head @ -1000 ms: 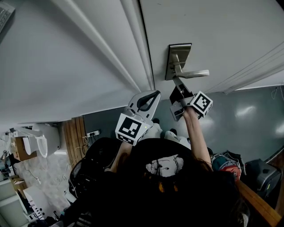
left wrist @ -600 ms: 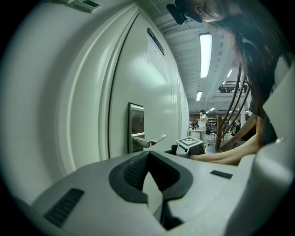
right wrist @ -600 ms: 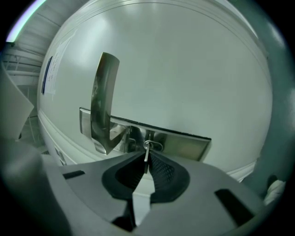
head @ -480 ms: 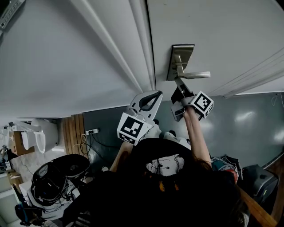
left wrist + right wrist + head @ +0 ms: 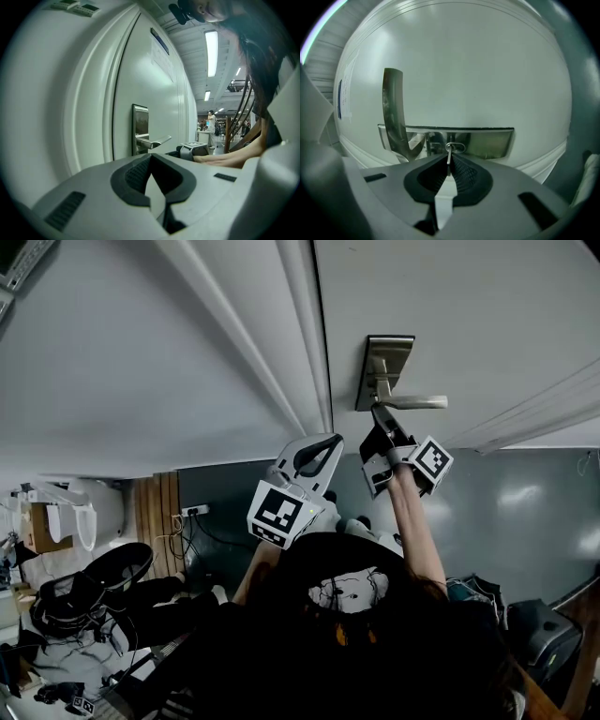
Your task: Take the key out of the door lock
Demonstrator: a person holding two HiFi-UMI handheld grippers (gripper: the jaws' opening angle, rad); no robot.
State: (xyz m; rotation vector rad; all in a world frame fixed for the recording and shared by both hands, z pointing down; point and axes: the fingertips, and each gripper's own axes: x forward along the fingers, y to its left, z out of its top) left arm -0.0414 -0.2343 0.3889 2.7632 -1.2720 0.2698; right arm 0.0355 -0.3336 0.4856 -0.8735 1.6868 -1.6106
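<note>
A steel lock plate (image 5: 384, 357) with a lever handle (image 5: 419, 401) sits on the white door (image 5: 469, 306). My right gripper (image 5: 378, 414) reaches up under the lever to the lock. In the right gripper view the key (image 5: 449, 153) sticks out of the keyhole in the lock plate (image 5: 487, 142), edge-on between my right gripper's (image 5: 449, 163) tips. Those jaws are closing and pinch the key. The lever handle (image 5: 394, 112) hangs at the left there. My left gripper (image 5: 327, 440) hovers below the door frame, left of the lock, shut and empty. Its own view shows the plate (image 5: 140, 123) and lever (image 5: 154, 141) ahead.
The door frame (image 5: 295, 343) runs left of the lock, beside a white wall (image 5: 112, 362). Below lie a grey floor (image 5: 525, 502), a wall socket (image 5: 196, 511) with cables, and black bags (image 5: 103, 582) at the lower left. A person stands far off in the left gripper view.
Both grippers have stayed almost where they were, the right one at the lock under the lever. The head view has drifted slightly, and the things on the floor appear shifted.
</note>
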